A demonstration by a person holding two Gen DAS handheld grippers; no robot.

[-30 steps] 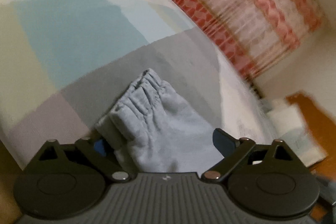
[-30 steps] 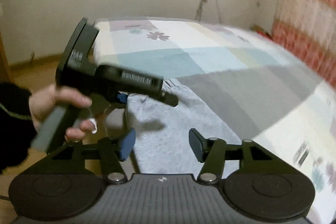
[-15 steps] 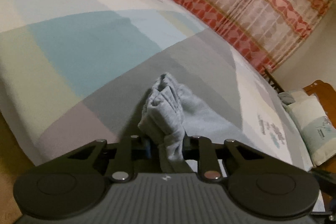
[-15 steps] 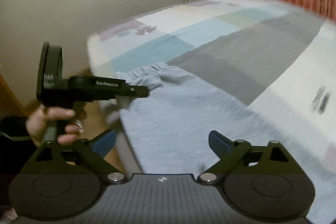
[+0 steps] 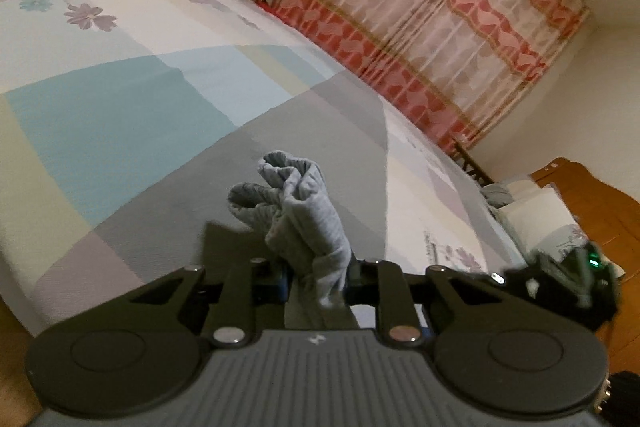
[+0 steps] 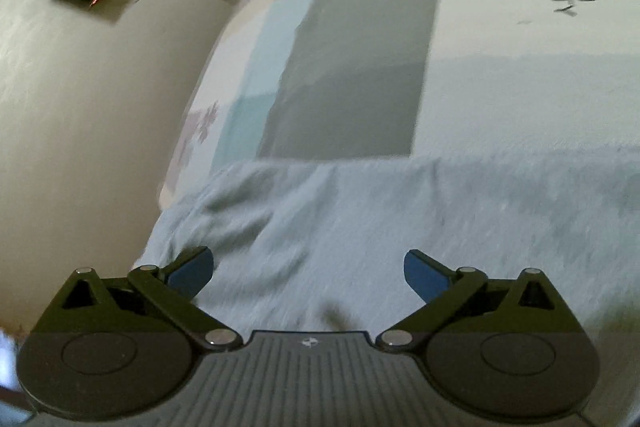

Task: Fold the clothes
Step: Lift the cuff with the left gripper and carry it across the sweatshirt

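On bed [image 5: 120, 115], grey garment [image 5: 308, 219] in left gripper [image 5: 316, 279].

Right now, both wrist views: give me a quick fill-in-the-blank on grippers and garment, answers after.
1. The left gripper is shut on a bunched fold of the ____ garment.
2. The right gripper has its jaws ____, with nothing pinched.
3. The garment lies on a ____ with a patchwork cover.
4. The curtain has ____ bands.

Answers: grey; opening; bed; red
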